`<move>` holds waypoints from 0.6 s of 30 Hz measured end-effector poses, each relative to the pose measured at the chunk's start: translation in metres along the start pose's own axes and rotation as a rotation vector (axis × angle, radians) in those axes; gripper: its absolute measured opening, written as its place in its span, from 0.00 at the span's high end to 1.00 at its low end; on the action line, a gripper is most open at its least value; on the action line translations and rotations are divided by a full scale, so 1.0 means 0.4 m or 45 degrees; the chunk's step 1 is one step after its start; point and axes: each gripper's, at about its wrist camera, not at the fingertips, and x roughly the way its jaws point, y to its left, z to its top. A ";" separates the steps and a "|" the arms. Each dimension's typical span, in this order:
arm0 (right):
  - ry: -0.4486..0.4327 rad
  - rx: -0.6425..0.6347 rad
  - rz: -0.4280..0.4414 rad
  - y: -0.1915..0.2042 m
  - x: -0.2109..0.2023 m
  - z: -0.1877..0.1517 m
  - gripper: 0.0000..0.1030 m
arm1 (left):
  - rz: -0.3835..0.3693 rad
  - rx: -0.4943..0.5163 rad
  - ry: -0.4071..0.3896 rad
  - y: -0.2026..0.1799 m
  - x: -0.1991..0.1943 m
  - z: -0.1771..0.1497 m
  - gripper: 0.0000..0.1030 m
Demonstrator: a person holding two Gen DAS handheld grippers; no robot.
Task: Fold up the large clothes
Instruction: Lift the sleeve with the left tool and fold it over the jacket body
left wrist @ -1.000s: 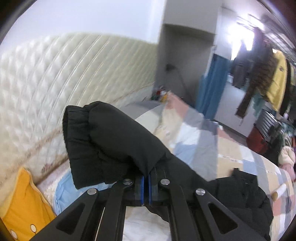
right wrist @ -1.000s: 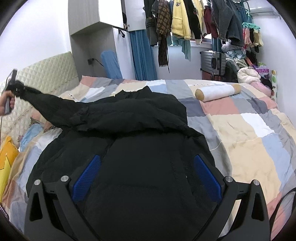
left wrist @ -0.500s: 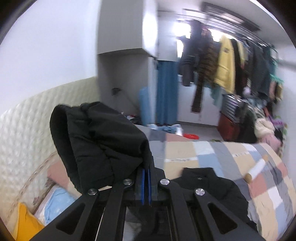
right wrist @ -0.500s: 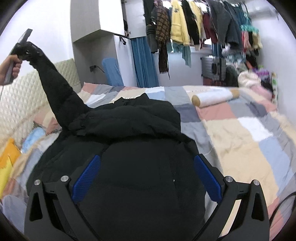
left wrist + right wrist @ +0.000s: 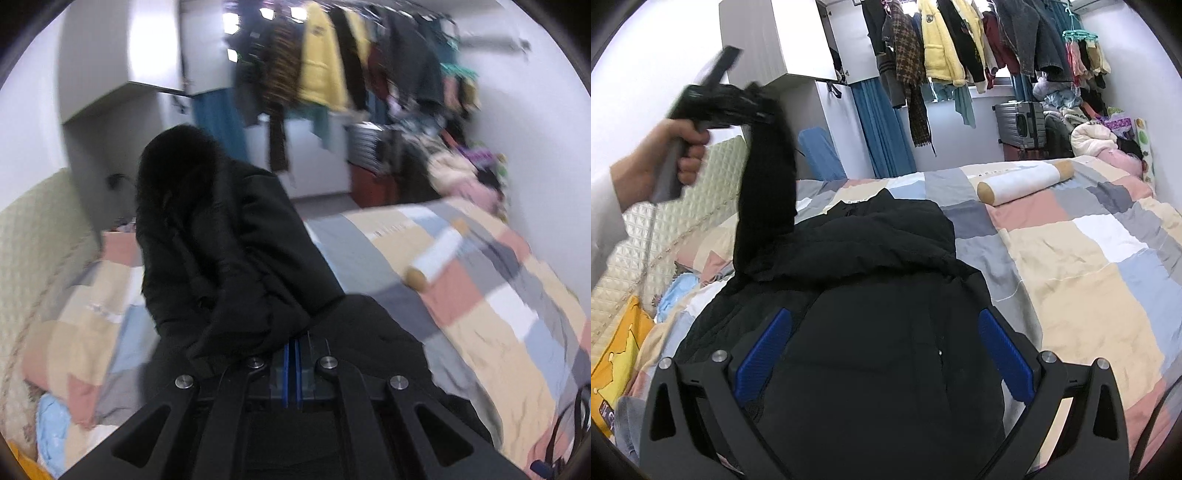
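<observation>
A black padded jacket (image 5: 871, 295) lies spread on the patchwork bedspread (image 5: 1089, 266). Its left sleeve (image 5: 768, 184) is lifted high off the bed, with my left gripper (image 5: 753, 99) shut on the cuff. In the left wrist view that sleeve (image 5: 221, 240) drapes over the closed blue pads of the left gripper (image 5: 293, 369). My right gripper (image 5: 882, 358) is open, hovering low over the jacket's body, its blue pads (image 5: 764, 354) wide apart with nothing pinched between them. A hand (image 5: 661, 162) holds the left gripper's handle.
A rolled white bolster (image 5: 1023, 181) lies on the bed's far right. A quilted headboard (image 5: 635, 236) and a yellow cushion (image 5: 617, 354) are on the left. Hanging clothes (image 5: 942, 48), a blue curtain (image 5: 879, 129) and a suitcase (image 5: 1019, 125) line the far wall.
My left gripper has swung the sleeve up and rightward over the jacket, rolling as it went. The right gripper has drifted only slightly and stays open.
</observation>
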 end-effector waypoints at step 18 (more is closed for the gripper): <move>0.040 0.058 0.037 -0.056 0.028 -0.016 0.01 | -0.107 -0.026 0.309 -0.218 0.363 -0.278 0.98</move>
